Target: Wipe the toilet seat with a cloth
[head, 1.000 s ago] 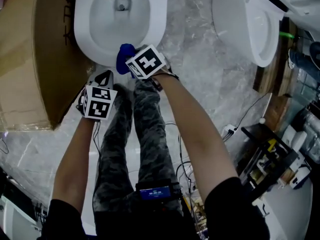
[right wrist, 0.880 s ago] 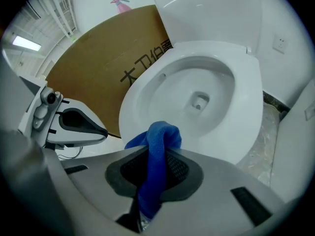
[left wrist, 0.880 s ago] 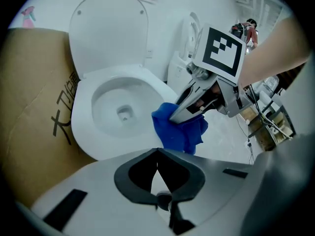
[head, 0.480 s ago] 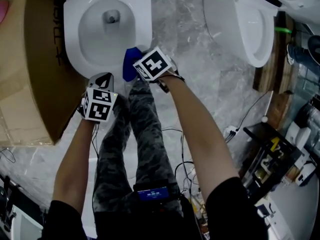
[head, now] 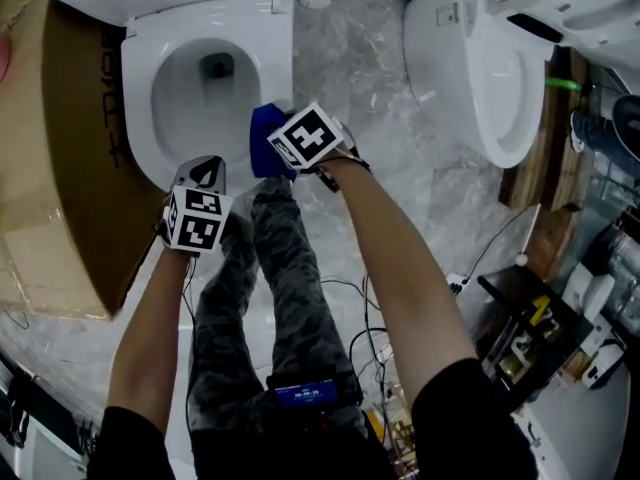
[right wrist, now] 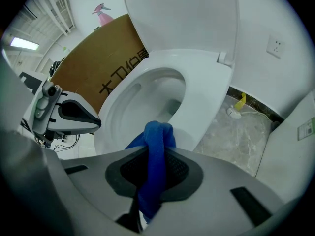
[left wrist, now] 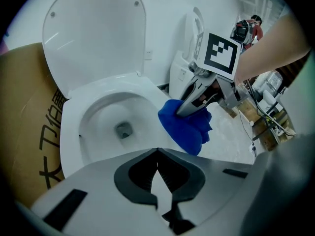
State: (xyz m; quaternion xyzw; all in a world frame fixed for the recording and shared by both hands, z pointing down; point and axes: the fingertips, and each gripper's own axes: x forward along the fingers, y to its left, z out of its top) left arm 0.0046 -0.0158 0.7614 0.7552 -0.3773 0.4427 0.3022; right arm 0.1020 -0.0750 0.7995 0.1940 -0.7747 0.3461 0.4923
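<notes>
Firmly rub the blue cloth [head: 262, 136], pinched in right gripper [left wrist: 184, 113] jaws, round the toilet seat [head: 279, 63] from four o'clock; left gripper [head: 205, 174] jaws closed, empty.

A: cloth status?
B: blue bunched cloth [head: 262, 136] is pinched in the right tongs [left wrist: 183, 113], with loose folds bulging past the tips. It sits against the near right edge of the white oval toilet seat [head: 140, 118].
A: seat?
B: lowered and level. Glossy, unbroken ring.
</notes>
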